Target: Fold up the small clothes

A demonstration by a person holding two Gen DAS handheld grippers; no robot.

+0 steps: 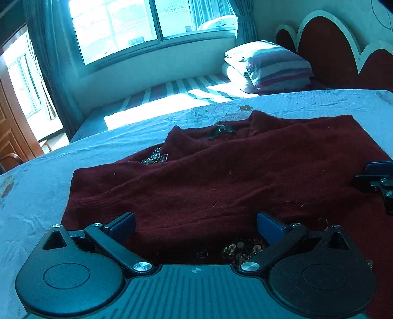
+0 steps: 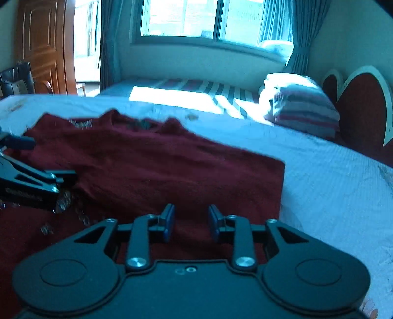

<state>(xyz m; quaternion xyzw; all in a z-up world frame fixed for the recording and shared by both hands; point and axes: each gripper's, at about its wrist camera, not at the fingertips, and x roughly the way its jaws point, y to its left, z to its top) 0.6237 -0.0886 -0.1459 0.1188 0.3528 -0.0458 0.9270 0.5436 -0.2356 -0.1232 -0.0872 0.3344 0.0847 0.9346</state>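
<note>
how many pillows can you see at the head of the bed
2, stacked by the red headboard: a striped pillow on top, and a pale pillow under it, mostly covered. The pile's far side is hidden, so more could lie there.

One dark red sweater (image 1: 221,176) is seen on one bed (image 1: 319,105). Two grippers are counted, the left gripper (image 1: 196,227) and the right gripper (image 2: 191,222). Two stacked pillows (image 1: 270,65) and one window (image 1: 147,22) are seen.
</note>
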